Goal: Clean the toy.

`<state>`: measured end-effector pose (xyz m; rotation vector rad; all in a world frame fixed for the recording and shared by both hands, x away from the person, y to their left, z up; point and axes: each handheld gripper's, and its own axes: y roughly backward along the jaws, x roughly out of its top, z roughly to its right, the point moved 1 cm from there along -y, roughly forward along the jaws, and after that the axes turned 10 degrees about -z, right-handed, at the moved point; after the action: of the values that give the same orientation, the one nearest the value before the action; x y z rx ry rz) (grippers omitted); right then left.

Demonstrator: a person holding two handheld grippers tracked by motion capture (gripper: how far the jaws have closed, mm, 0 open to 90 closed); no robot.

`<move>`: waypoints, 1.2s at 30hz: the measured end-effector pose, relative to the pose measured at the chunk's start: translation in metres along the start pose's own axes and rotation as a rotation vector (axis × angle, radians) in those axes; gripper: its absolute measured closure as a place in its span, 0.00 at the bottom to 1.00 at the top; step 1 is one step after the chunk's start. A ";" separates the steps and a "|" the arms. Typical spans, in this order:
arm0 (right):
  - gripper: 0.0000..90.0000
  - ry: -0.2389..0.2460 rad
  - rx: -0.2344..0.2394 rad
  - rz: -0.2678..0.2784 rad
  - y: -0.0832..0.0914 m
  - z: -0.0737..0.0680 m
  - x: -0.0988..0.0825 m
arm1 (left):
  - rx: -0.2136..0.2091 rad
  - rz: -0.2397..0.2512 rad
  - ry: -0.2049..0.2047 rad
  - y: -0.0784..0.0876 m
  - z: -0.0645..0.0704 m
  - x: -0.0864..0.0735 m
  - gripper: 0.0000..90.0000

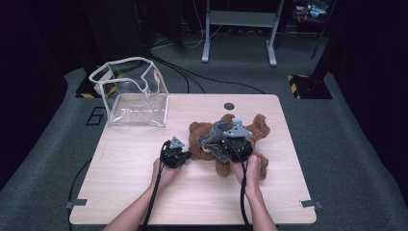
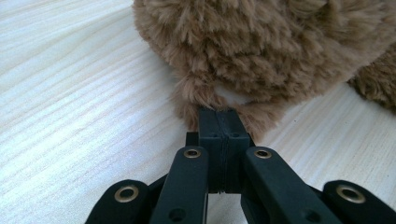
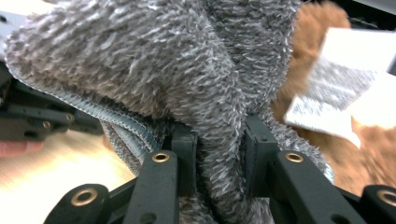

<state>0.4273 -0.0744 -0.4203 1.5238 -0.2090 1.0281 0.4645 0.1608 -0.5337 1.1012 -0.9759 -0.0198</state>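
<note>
Mid-bench [image 1: 125, 159]: left tongs [image 2: 223, 122] pinch brown plush bear's [image 1: 204, 137] fur, right tongs [image 3: 219, 140] clamp grey fuzzy cloth [image 3: 154, 70]; clear plastic bag [image 1: 132, 94] at far-left corner.

We cannot read the blurred white tag [image 3: 336, 100] at two o'clock; grey fabric [image 3: 196, 84] hides the bear's body [image 3: 317, 46].

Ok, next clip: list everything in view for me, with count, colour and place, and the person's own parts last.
Table: one, light wood, centre.
Clear bag: one, transparent with white trim, table's far left corner, open.
Teddy bear: one, brown, lying right of centre.
Grey garment: one, grey fleece, on the bear.
White tag: one, printed, by the bear.
Left gripper: black, shut on the bear's fur.
Right gripper: black, shut on the grey garment.
</note>
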 end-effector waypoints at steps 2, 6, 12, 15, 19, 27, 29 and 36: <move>0.78 0.008 0.000 0.003 -0.003 -0.002 0.007 | 0.000 -0.004 0.000 0.000 0.000 0.000 1.00; 0.77 -0.006 0.012 0.015 -0.009 -0.005 0.026 | 0.001 -0.001 -0.006 0.000 -0.001 0.000 1.00; 0.78 -0.027 -0.003 -0.075 -0.036 -0.003 0.055 | -0.003 -0.002 0.003 0.000 -0.001 0.000 1.00; 0.78 -0.023 0.010 -0.103 -0.042 -0.007 0.056 | -0.001 0.002 0.009 0.000 -0.001 0.000 1.00; 0.78 -0.012 0.021 -0.115 -0.033 -0.014 0.047 | -0.006 0.002 0.009 0.001 -0.002 0.000 1.00; 0.78 0.051 0.027 -0.118 -0.018 -0.031 0.020 | -0.024 0.024 0.040 0.001 -0.005 -0.001 1.00; 0.78 0.064 0.034 -0.114 -0.018 -0.036 0.013 | -0.025 0.023 0.040 0.002 -0.006 -0.001 1.00; 0.78 0.108 0.054 -0.169 -0.030 -0.054 -0.015 | -0.033 0.029 0.052 0.002 -0.007 -0.001 1.00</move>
<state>0.4129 -0.0255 -0.4585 1.5020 0.0235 0.9839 0.4676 0.1675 -0.5333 1.0522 -0.9418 0.0161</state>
